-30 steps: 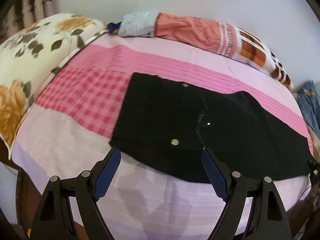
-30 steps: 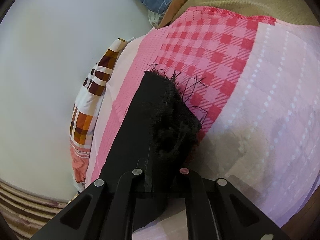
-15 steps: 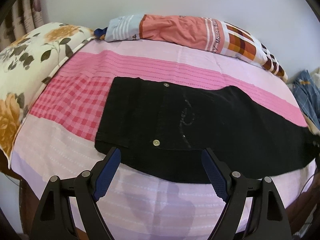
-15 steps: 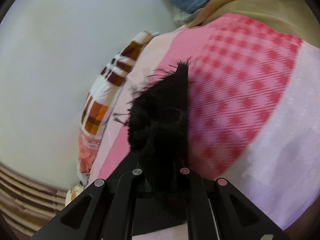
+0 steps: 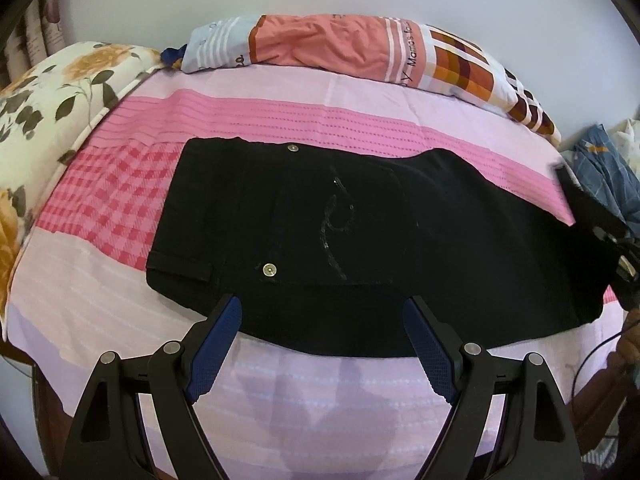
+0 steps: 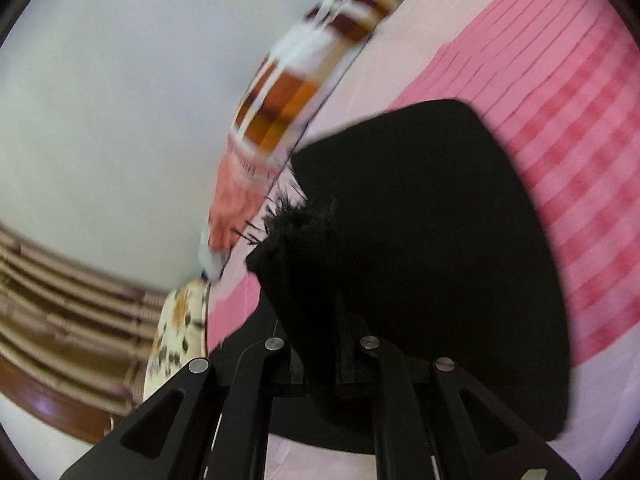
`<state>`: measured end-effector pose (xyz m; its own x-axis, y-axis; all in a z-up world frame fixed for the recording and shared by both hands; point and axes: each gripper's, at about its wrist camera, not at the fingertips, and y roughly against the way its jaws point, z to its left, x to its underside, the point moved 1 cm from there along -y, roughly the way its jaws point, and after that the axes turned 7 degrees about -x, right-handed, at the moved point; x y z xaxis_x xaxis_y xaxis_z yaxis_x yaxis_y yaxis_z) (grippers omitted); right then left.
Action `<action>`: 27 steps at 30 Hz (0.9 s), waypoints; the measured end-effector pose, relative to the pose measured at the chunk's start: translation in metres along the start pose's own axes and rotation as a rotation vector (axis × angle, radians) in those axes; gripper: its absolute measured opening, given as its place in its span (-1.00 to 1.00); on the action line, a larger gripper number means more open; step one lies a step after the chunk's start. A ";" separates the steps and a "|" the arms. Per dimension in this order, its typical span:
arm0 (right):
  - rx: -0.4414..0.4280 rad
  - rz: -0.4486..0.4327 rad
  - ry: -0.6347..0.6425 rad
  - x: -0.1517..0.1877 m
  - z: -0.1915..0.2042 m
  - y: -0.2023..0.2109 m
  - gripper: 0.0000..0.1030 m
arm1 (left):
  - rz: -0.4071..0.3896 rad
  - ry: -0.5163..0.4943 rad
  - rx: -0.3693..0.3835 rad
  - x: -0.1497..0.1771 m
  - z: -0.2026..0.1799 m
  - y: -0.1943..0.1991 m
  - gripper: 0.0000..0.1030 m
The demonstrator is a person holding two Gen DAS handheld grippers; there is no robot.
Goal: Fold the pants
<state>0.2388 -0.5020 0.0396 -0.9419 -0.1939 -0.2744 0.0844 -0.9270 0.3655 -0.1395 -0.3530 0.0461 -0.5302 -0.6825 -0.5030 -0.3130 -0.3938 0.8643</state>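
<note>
Left claw: my left gripper (image 5: 322, 322) stands wide apart, its blue ribbed pads (image 5: 214, 350) holding nothing. I see them hover over the near edge of the trousers; whether they touch the cloth I cannot tell.

Right claw: my right gripper (image 6: 316, 320) is closed together on the frayed hem end of the trousers, and the black cloth bunches up between the fingers. In the left wrist view this gripper (image 5: 624, 256) appears at the far right, with the leg end raised to it.

Trousers: the black denim pants (image 5: 360, 236) lie flat across the bed, waistband to the left, legs running to the right. I see two metal rivets, a belt loop, and a faint curved stitching on the pocket. The lifted leg end (image 6: 420, 240) has loose threads at the hem.

Bed: pink and lilac bedsheet with checks and stripes (image 5: 120, 184) under the pants.

Around: a floral cream pillow (image 5: 48, 96) at the left, a long orange and plaid bolster (image 5: 360, 52) behind by the wall, a blue crumpled garment (image 5: 608, 172) at the right.

Sharpness: the right wrist view is blurred.
</note>
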 end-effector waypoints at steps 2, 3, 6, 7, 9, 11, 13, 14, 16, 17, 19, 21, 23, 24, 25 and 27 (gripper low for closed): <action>-0.003 0.046 0.006 0.011 0.005 -0.020 -0.83 | 0.007 0.001 0.001 0.001 0.000 -0.001 0.61; -0.006 0.068 0.006 0.017 0.007 -0.029 -0.83 | 0.010 0.003 0.002 0.002 0.000 -0.002 0.61; -0.022 0.110 0.003 0.029 0.012 -0.048 -0.83 | 0.025 0.010 0.005 0.004 0.001 -0.005 0.61; -0.024 0.122 0.007 0.033 0.014 -0.053 -0.83 | 0.031 0.012 0.005 0.005 0.002 -0.006 0.61; -0.022 0.142 0.025 0.042 0.017 -0.058 -0.83 | 0.037 0.014 0.005 0.005 0.002 -0.008 0.61; -0.025 0.162 0.040 0.049 0.023 -0.062 -0.83 | 0.042 0.016 0.007 0.006 0.003 -0.010 0.61; -0.018 0.179 0.063 0.056 0.027 -0.068 -0.83 | 0.048 0.019 0.013 0.006 0.002 -0.011 0.62; -0.015 0.186 0.078 0.059 0.029 -0.069 -0.83 | 0.051 0.020 0.015 0.007 0.001 -0.012 0.62; -0.011 0.199 0.101 0.063 0.034 -0.073 -0.82 | 0.057 0.017 0.019 0.008 -0.001 -0.013 0.62; -0.011 0.207 0.113 0.066 0.036 -0.074 -0.82 | 0.059 0.015 0.020 0.008 -0.002 -0.014 0.62; -0.007 0.223 0.146 0.072 0.040 -0.079 -0.81 | 0.066 0.008 0.022 0.009 -0.004 -0.015 0.62; -0.003 0.239 0.172 0.077 0.043 -0.085 -0.78 | 0.072 0.002 0.023 0.010 -0.006 -0.016 0.62; 0.004 0.258 0.196 0.083 0.044 -0.090 -0.75 | 0.079 -0.002 0.023 0.011 -0.007 -0.018 0.62; 0.005 0.267 0.204 0.086 0.045 -0.092 -0.73 | 0.082 -0.004 0.025 0.012 -0.008 -0.018 0.62; 0.001 0.279 0.205 0.088 0.045 -0.094 -0.65 | 0.084 -0.005 0.027 0.012 -0.009 -0.019 0.62; -0.017 0.294 0.199 0.093 0.045 -0.096 -0.53 | 0.088 -0.009 0.027 0.013 -0.010 -0.019 0.62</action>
<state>0.1281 -0.4165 0.0187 -0.7945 -0.5108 -0.3283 0.3495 -0.8268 0.4407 -0.1319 -0.3606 0.0229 -0.5632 -0.7084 -0.4255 -0.2858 -0.3162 0.9046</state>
